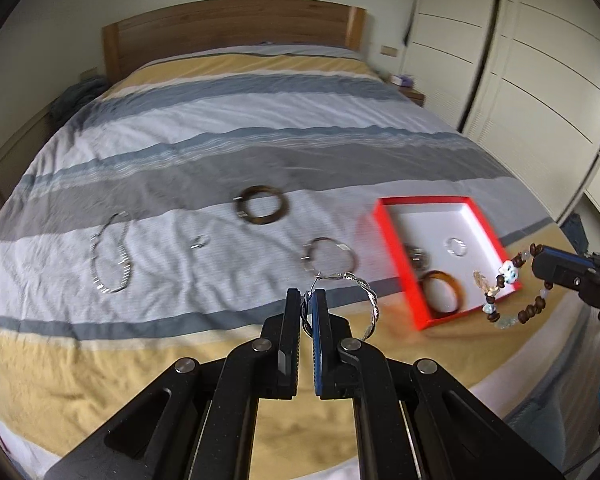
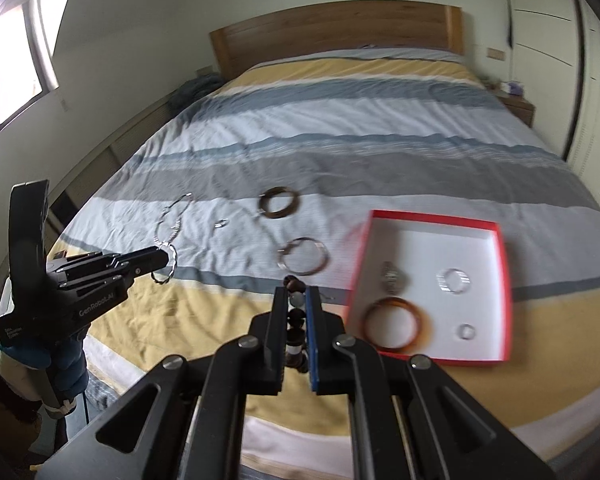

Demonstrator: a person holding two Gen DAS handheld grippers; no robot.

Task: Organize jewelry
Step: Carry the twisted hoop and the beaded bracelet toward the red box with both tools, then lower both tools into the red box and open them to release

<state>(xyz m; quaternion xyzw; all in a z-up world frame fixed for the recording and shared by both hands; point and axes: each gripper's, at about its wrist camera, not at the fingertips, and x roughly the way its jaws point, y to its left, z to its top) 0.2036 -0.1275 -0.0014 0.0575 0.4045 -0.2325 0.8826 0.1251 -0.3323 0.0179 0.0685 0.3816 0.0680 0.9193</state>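
Bedroom w/ a striped bed [image 1: 228,128], wood headboard upper centre, wardrobe doors at right. Going left to right in the left wrist view: a silver chain [image 1: 112,256] lies at mid-left, a small ring [image 1: 201,241] just right of it, a dark bangle [image 1: 261,209] at centre, a silver bangle [image 1: 328,258] below it. Our left claw [image 1: 307,300] at bottom centre is clenched on a twisted silver bracelet [image 1: 362,296], which hangs off the bed. Right of that the red box [image 1: 396,256] already holds an amber bangle [image 1: 444,294], a ring and a darker piece. At far right our right claw [image 2: 296,300] is clamped on a beaded bracelet [image 1: 508,292], dangling over the box's near right corner.

We judge both pieces are headed for the box. To do it well: bring each claw low over a bare white patch, let the swing settle, release one at a time so beads & wire don't tangle or land on the amber bangle.
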